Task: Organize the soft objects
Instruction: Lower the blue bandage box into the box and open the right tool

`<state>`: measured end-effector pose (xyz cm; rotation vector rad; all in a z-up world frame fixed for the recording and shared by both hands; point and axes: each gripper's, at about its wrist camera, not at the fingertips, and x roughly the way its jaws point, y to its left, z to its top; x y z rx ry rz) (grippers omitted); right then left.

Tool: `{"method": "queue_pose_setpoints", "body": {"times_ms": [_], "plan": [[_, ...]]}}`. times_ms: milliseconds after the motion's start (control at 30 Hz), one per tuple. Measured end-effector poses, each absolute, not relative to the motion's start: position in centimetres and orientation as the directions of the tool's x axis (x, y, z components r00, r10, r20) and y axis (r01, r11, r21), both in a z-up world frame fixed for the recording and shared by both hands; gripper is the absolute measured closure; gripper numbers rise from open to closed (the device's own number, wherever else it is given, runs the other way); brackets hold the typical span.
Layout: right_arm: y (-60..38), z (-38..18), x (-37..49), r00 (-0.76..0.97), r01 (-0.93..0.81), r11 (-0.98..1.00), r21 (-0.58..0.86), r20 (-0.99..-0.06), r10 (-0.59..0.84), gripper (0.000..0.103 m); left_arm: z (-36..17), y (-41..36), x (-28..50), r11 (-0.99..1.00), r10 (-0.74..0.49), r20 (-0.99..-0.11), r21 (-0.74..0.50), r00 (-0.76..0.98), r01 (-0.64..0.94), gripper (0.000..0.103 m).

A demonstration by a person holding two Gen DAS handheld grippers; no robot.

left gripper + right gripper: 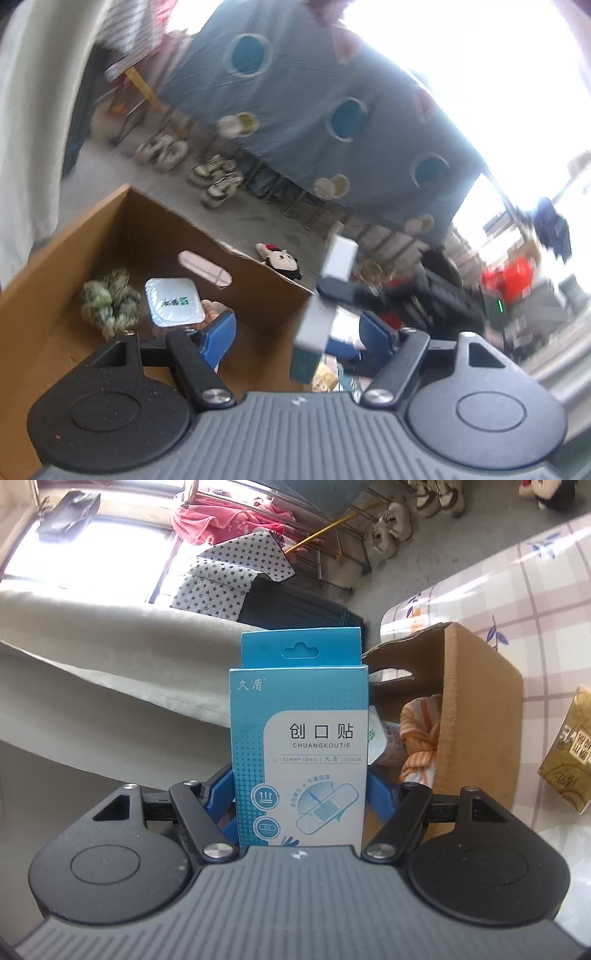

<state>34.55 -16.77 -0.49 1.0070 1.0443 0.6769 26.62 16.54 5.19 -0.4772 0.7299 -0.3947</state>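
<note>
Your left hand-held gripper (291, 334) is spread wide with nothing between its blue fingers (218, 334), and in its own view it hovers over the open cardboard box (92, 229), tilted so the box fills the lower left. Down inside you can see a green-and-white fabric bundle (109, 301) against the near wall, a white sealed packet (173, 302) just beside it, and something pinkish-orange half hidden under the packet. Just right of centre, the right hand-held gripper (325, 295) comes in blurred, carrying a pale carton past the box's right wall; a small plush doll (280, 260) lies on the floor beyond the far wall, near rows of shoes. From the right wrist view, your right hand-held gripper (301, 801) is clenched on the blue bandage box (299, 746), which stands upright between the fingers, long axis pointing straight away from the camera, hang-tab end outermost. The cardboard box (476, 709) lies ahead and to the right of that carton, sitting near the edge of the desk (546, 602) with its checked cover; its opening faces left toward you, showing an orange-striped cloth (421, 738) and the white packet (376, 734) inside. So the right hand is the one placed to make the drop: I judge you need to carry right and tip the tab end over the torn rim. Watch that ragged flap at the top, and the gold carton (570, 753) at the desk's right edge, just beside the box.
</note>
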Motion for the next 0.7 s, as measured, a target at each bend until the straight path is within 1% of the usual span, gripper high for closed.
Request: {"method": "queue_pose_setpoints", "body": {"times_ms": [67, 133, 200, 267, 300, 333, 367, 400, 467, 533, 600, 633, 700], "plan": [[-16.8, -0.2, 34.6, 0.359, -0.004, 0.402, 0.916, -0.374, 0.855, 0.03, 5.6, 15.6, 26.1, 0.847, -0.5, -0.55, -0.473, 0.669, 0.244, 0.029], [-16.5, 0.1, 34.8, 0.322, -0.009, 0.391, 0.921, -0.367, 0.873, 0.03, 5.8, 14.3, 25.6, 0.876, -0.476, -0.569, -0.379, 0.67, 0.3, 0.029], [-16.1, 0.4, 34.6, 0.293, -0.024, 0.397, 0.918, -0.373, 0.88, 0.03, 5.8, 13.2, 25.6, 0.897, -0.442, -0.591, -0.303, 0.675, 0.323, 0.029], [-15.6, 0.6, 34.3, 0.272, -0.037, 0.397, 0.917, -0.373, 0.887, 0.03, 5.4, 12.5, 25.9, 0.905, -0.425, -0.613, -0.273, 0.666, 0.326, 0.032], [-15.3, 0.6, 34.1, 0.262, -0.036, 0.396, 0.918, -0.374, 0.89, 0.03, 5.2, 12.3, 26.2, 0.906, -0.422, -0.622, -0.272, 0.659, 0.324, 0.037], [-15.2, 0.6, 34.1, 0.255, -0.035, 0.396, 0.918, -0.375, 0.891, 0.03, 4.8, 12.2, 26.5, 0.908, -0.417, -0.632, -0.271, 0.653, 0.319, 0.045], [-15.0, 0.6, 33.9, 0.249, -0.037, 0.397, 0.917, -0.376, 0.893, 0.03, 4.6, 12.1, 26.8, 0.911, -0.412, -0.641, -0.272, 0.648, 0.311, 0.05], [-15.0, 0.5, 33.8, 0.244, -0.036, 0.399, 0.916, -0.379, 0.893, 0.03, 4.3, 12.0, 27.0, 0.913, -0.408, -0.65, -0.272, 0.642, 0.305, 0.059], [-14.9, 0.5, 33.7, 0.24, -0.039, 0.409, 0.912, -0.389, 0.89, 0.03, 3.9, 12.2, 27.3, 0.902, -0.432, -0.652, -0.296, 0.623, 0.316, 0.065], [-15.0, 0.3, 33.6, 0.238, -0.037, 0.413, 0.91, -0.393, 0.888, 0.03, 3.6, 12.3, 27.6, 0.887, -0.462, -0.652, -0.327, 0.602, 0.326, 0.076], [-15.4, -0.1, 33.7, 0.237, -0.029, 0.408, 0.912, -0.39, 0.89, 0.03, 3.4, 12.1, 27.7, 0.885, -0.466, -0.654, -0.331, 0.596, 0.328, 0.077], [-15.6, -0.3, 33.8, 0.238, -0.026, 0.404, 0.914, -0.387, 0.891, 0.03, 3.3, 11.9, 27.7, 0.886, -0.463, -0.655, -0.326, 0.597, 0.33, 0.081], [-16.3, -0.6, 33.9, 0.24, -0.011, 0.4, 0.917, -0.386, 0.891, 0.028, 3.1, 11.2, 27.7, 0.91, -0.413, -0.668, -0.273, 0.619, 0.312, 0.082]]}}
